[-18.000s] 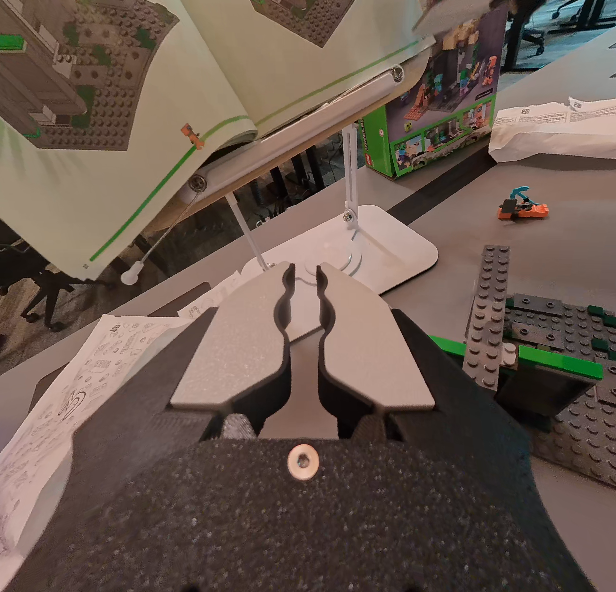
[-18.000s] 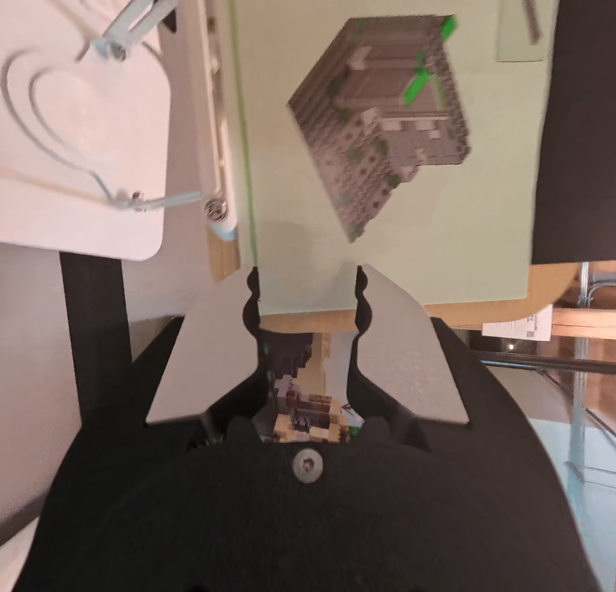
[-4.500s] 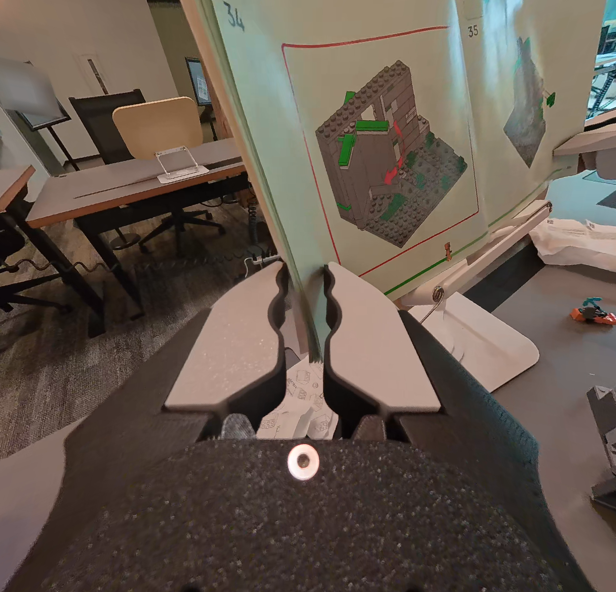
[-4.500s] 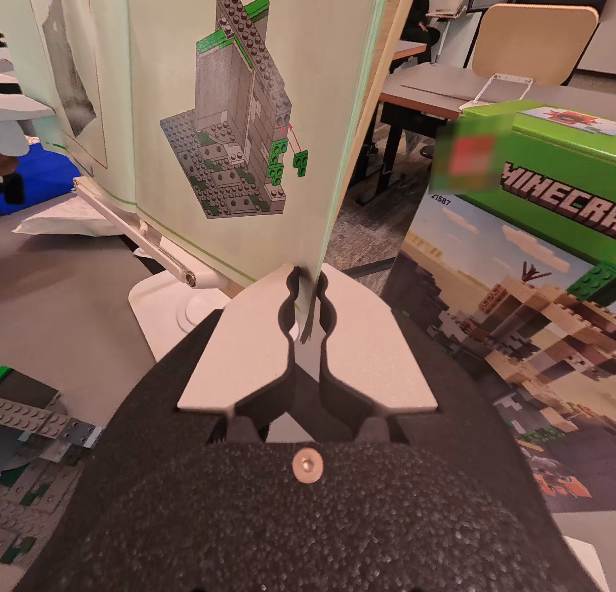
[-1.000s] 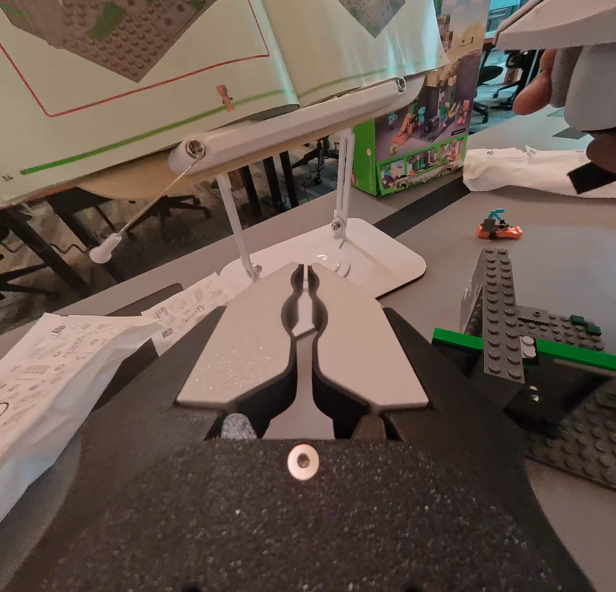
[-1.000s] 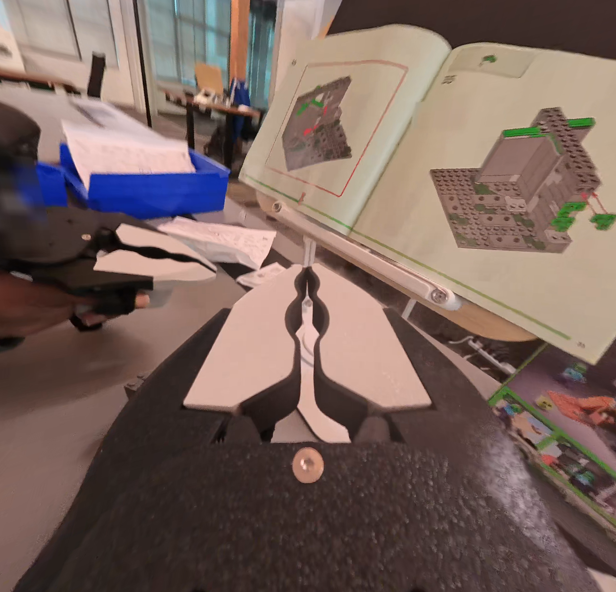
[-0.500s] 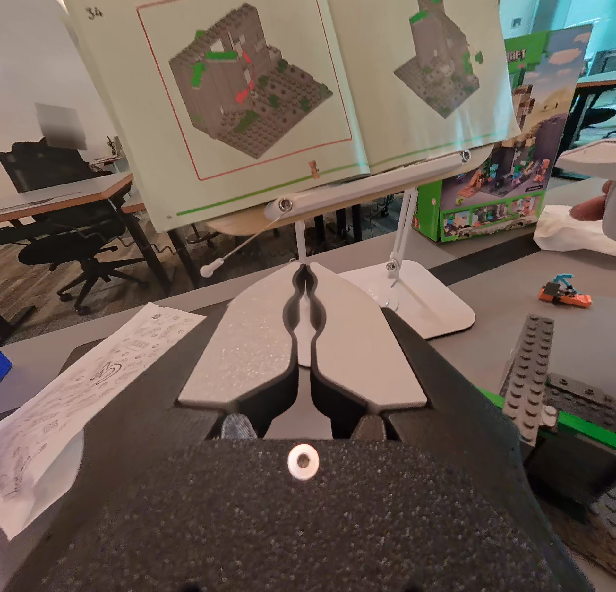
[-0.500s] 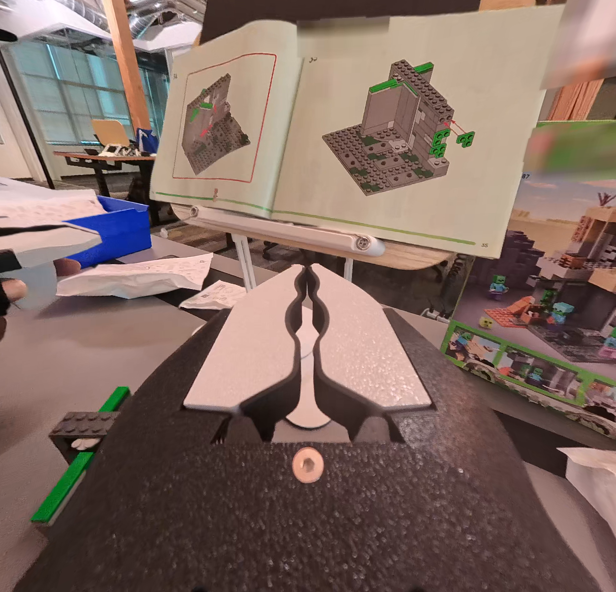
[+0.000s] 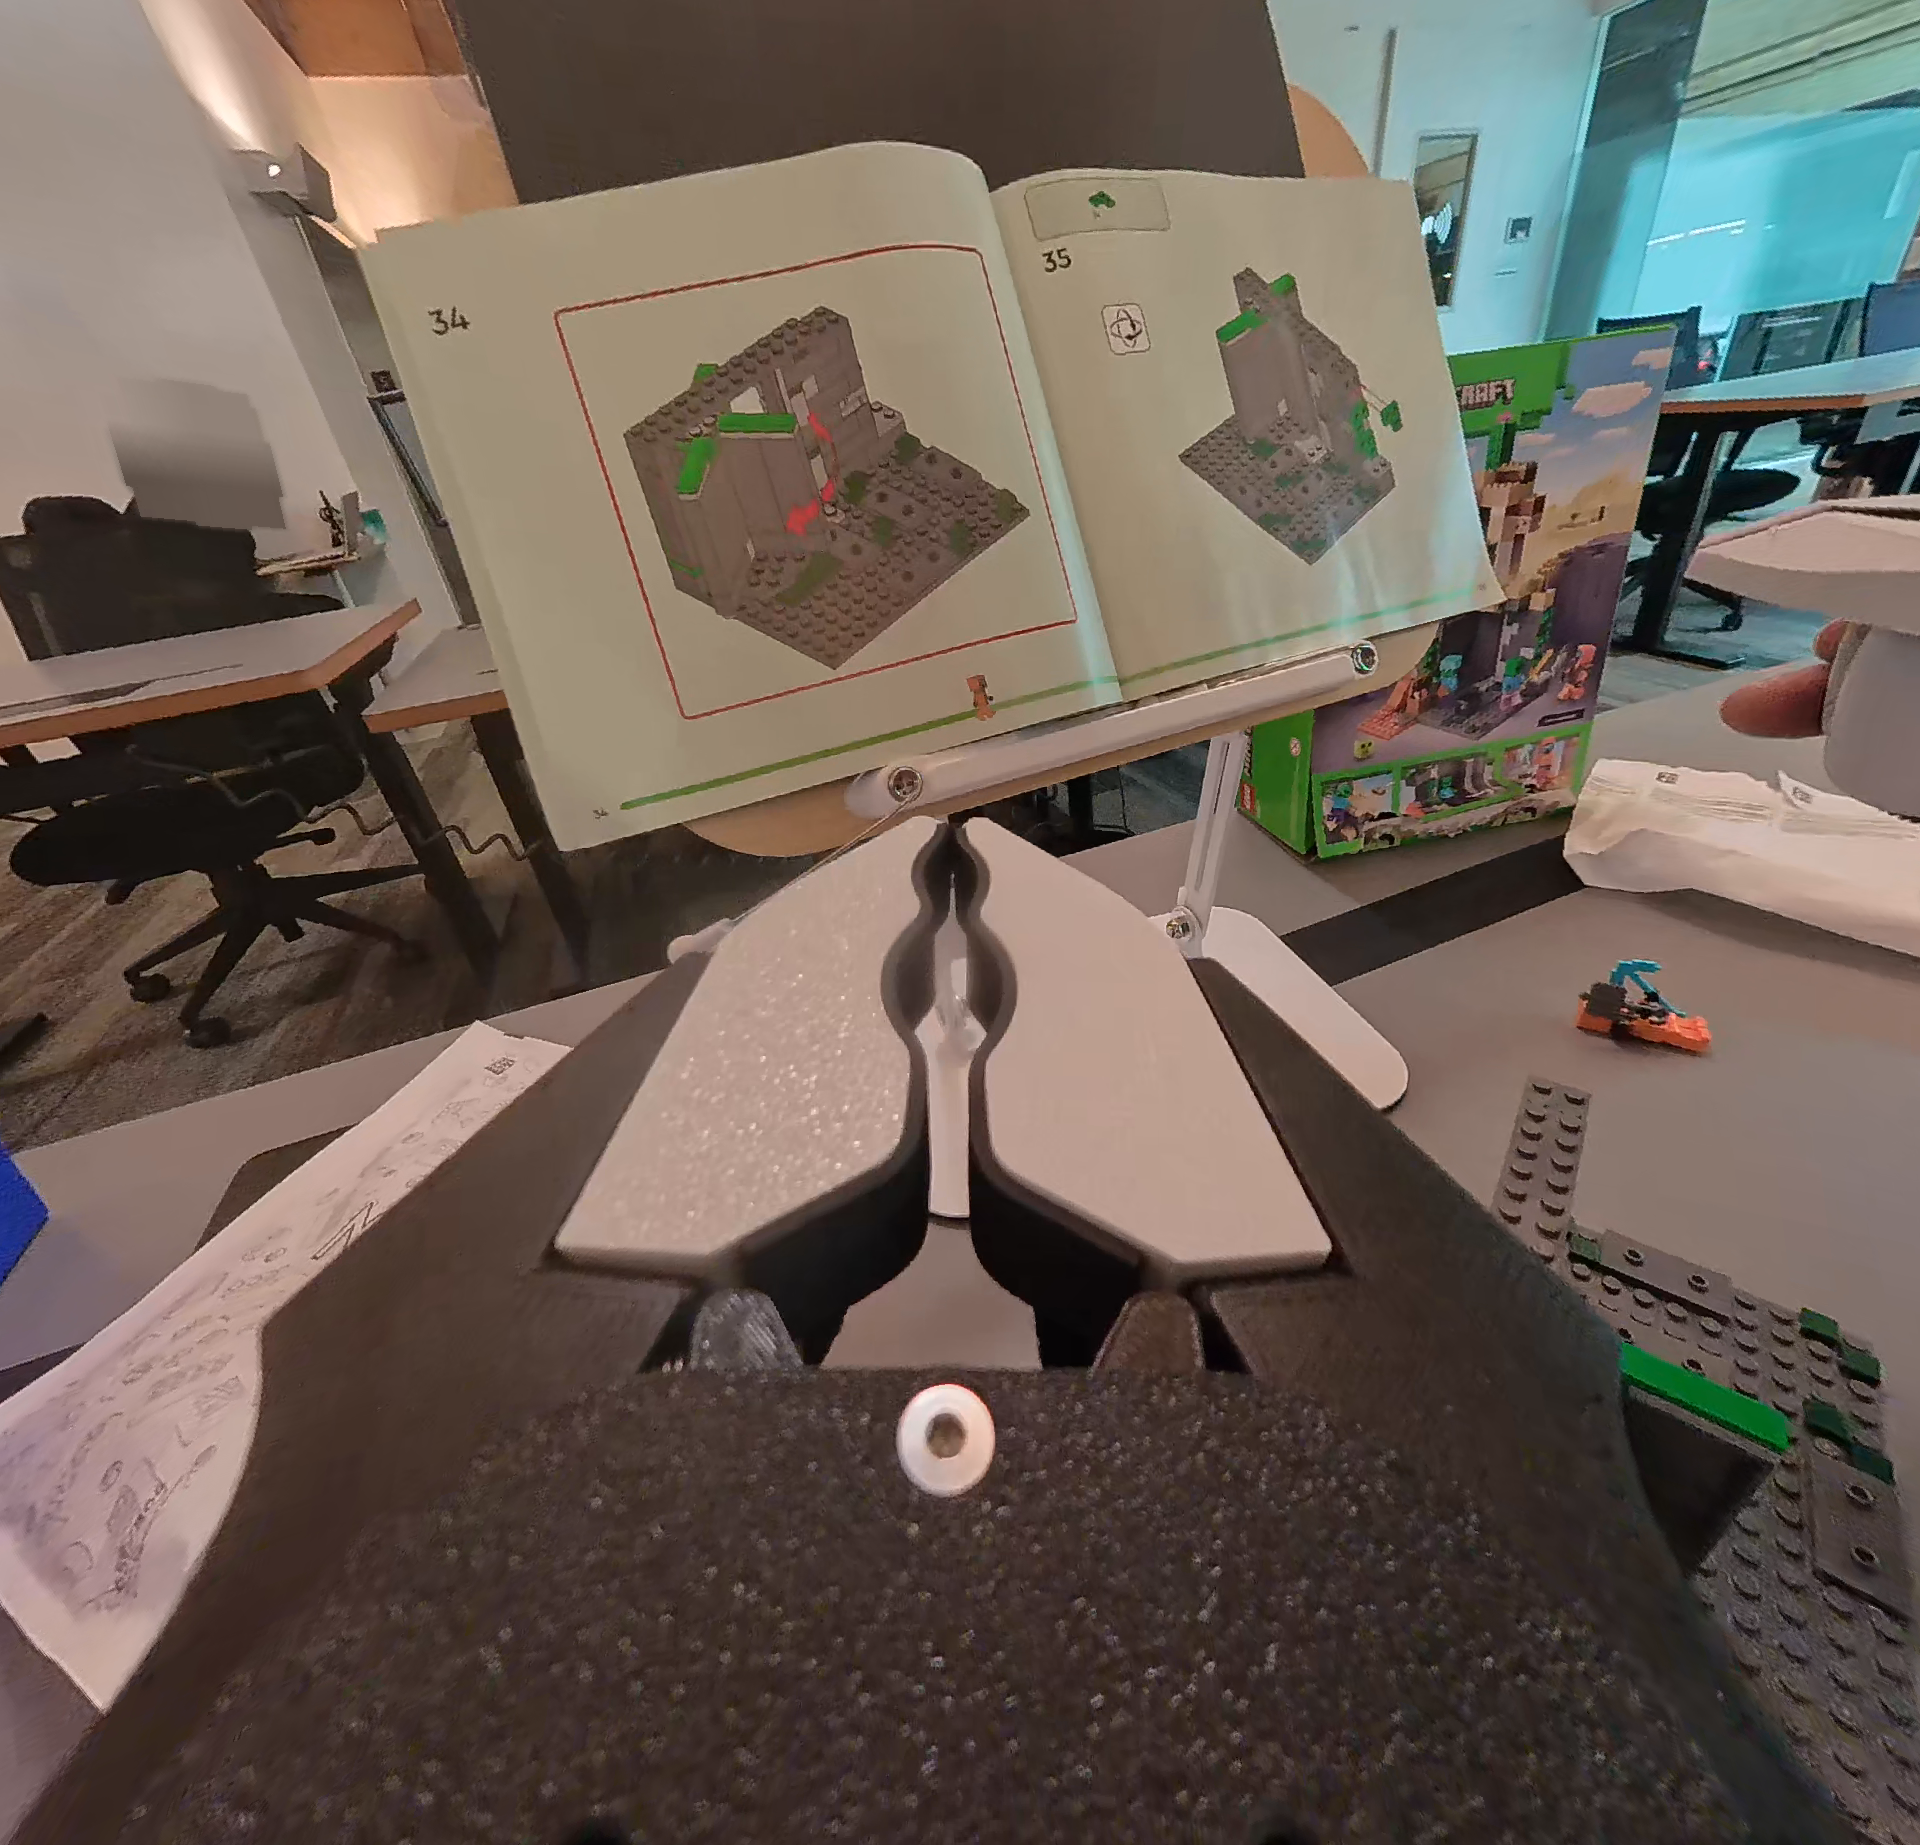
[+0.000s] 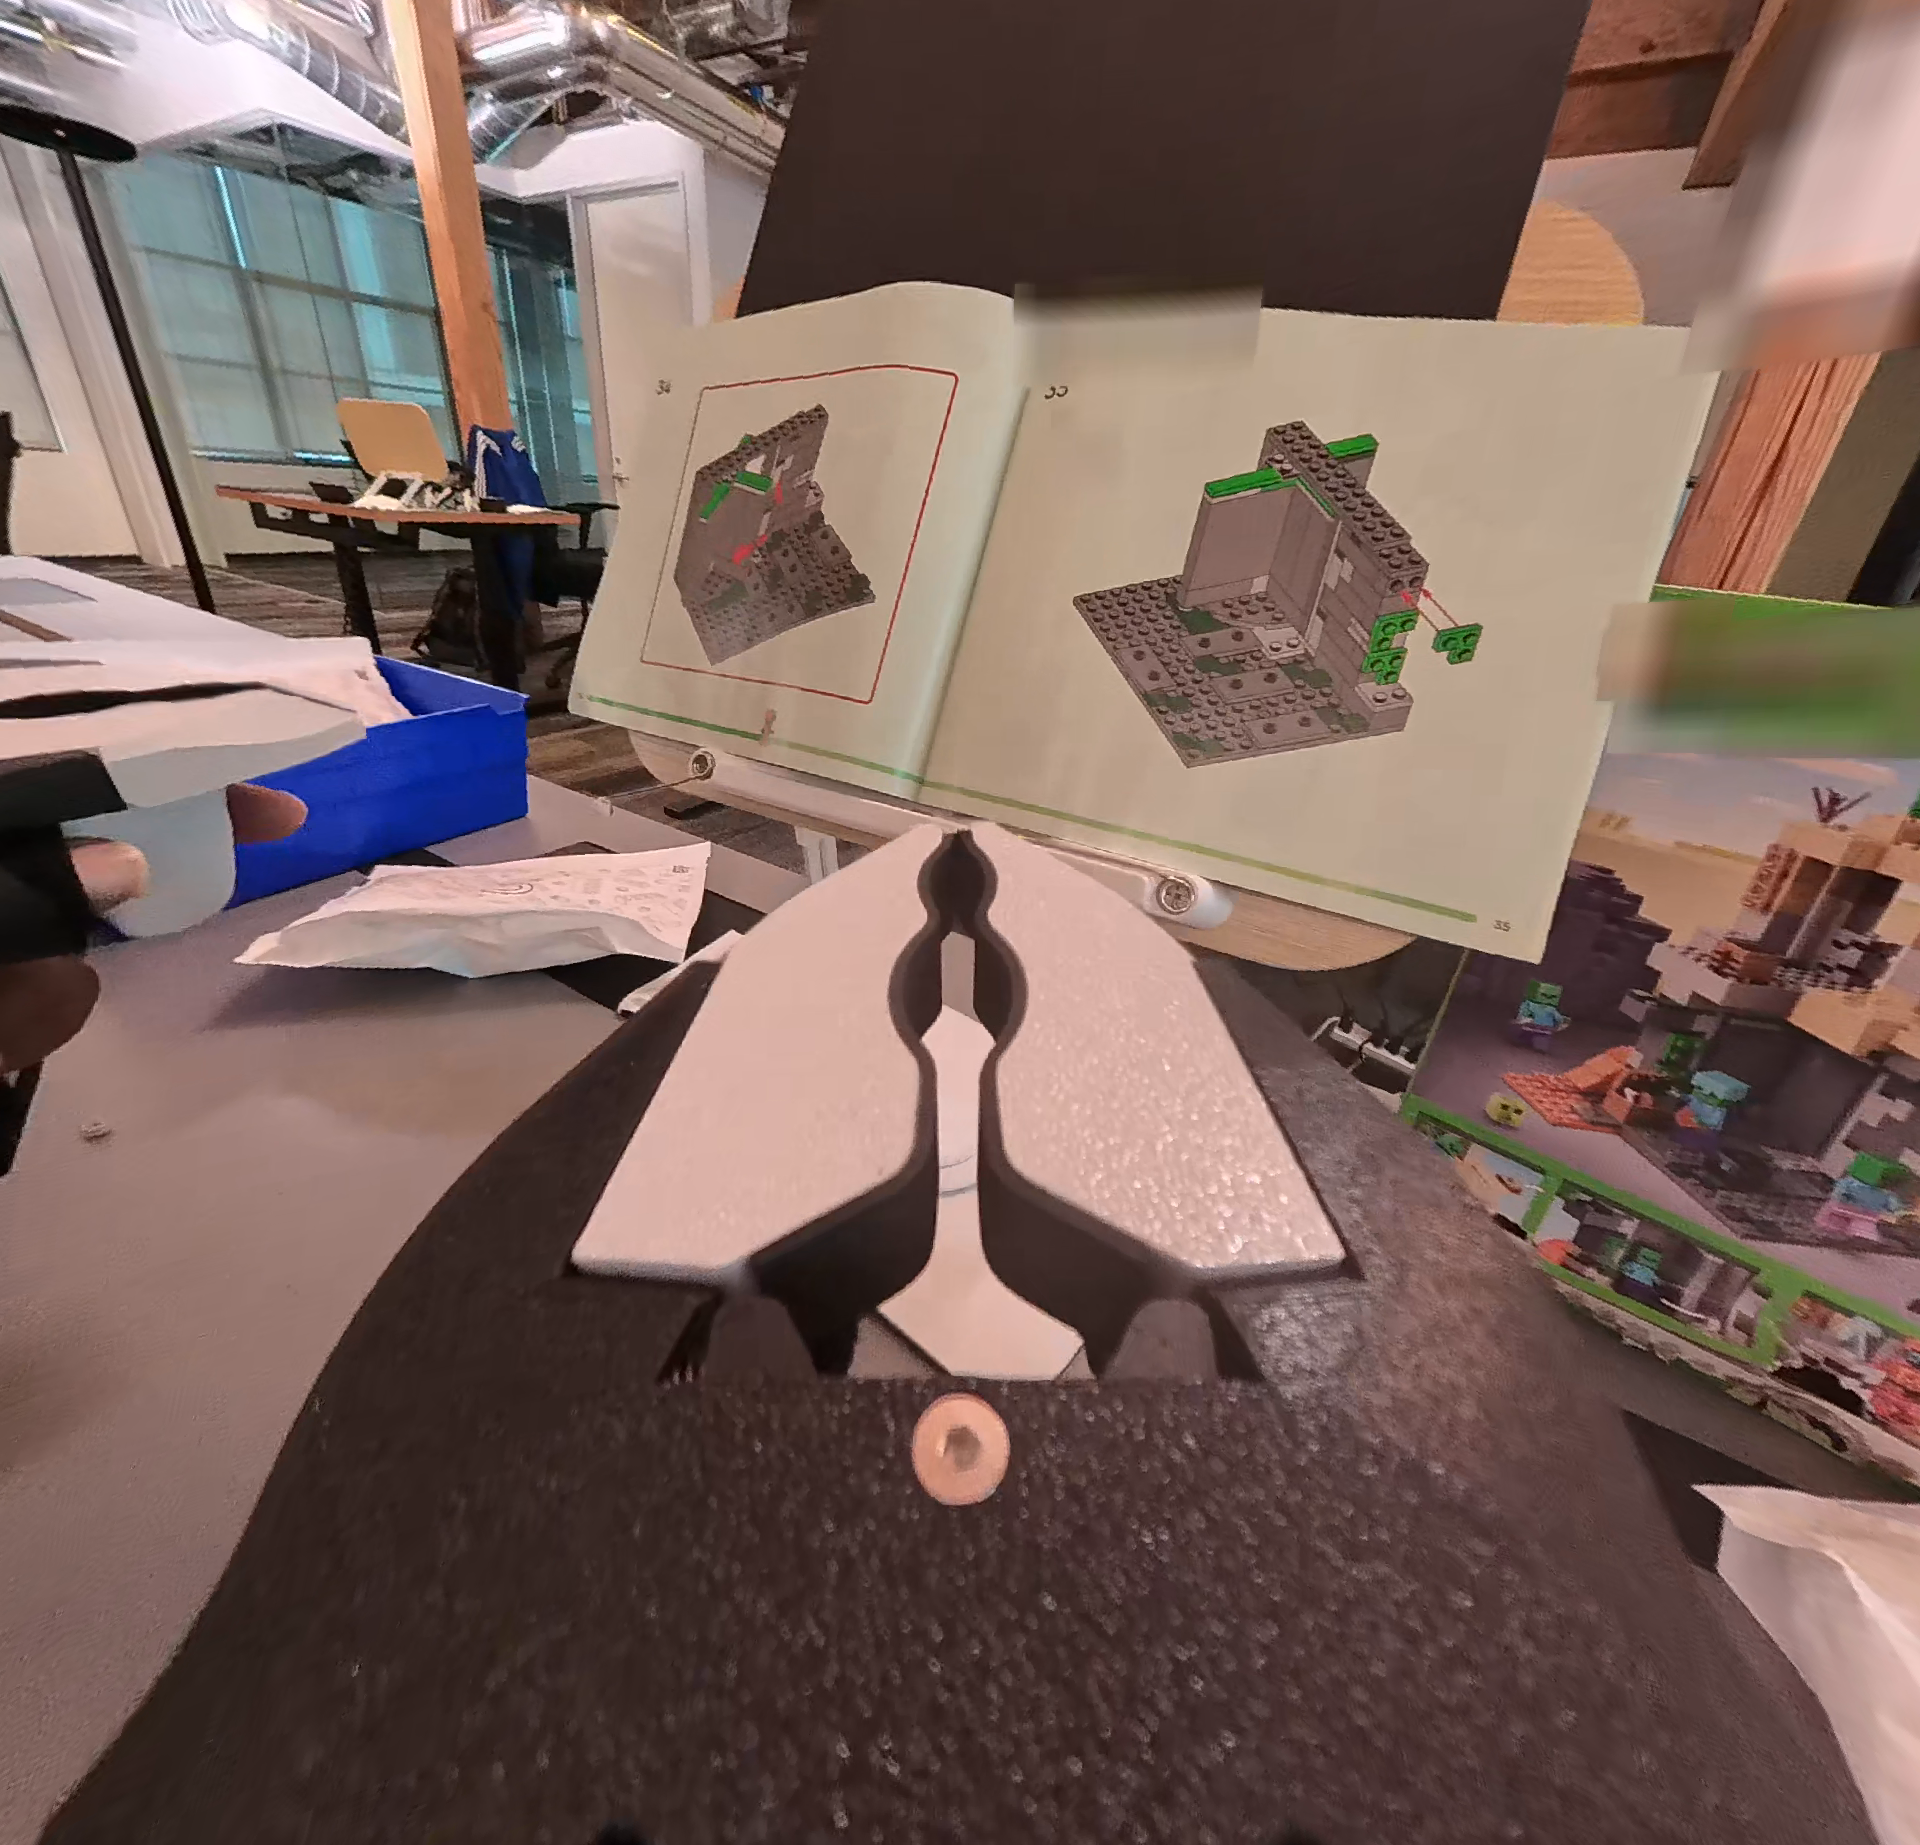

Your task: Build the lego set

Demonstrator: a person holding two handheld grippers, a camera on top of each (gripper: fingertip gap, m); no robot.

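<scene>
On a grey office table (image 9: 1662,1120), seen from the left wrist camera, the left gripper (image 9: 948,839) hangs with its jaws pressed together and nothing between them, pointed at an open instruction booklet (image 9: 914,465) propped on a white stand (image 9: 1288,1006). To the right, the partly built lego model (image 9: 1766,1463), grey plates with green trim, lies on the table beside the gripper. Farther back are a small orange-and-teal figure (image 9: 1636,1016), the green set box (image 9: 1475,652) and a white paper bag (image 9: 1745,850). A printed paper bag (image 9: 208,1307) lies at the left. The right gripper's grey finger (image 9: 1849,559) shows at the right edge.

From the right wrist camera, the right gripper (image 10: 961,845) is likewise closed and empty, aimed at the same booklet (image 10: 1122,590). The set box (image 10: 1714,1068) stands to its right. At the left sit a blue bin (image 10: 416,767), a white bag (image 10: 488,922) and the other gripper (image 10: 156,725), held in a hand (image 10: 62,922). The model itself is out of this view.
</scene>
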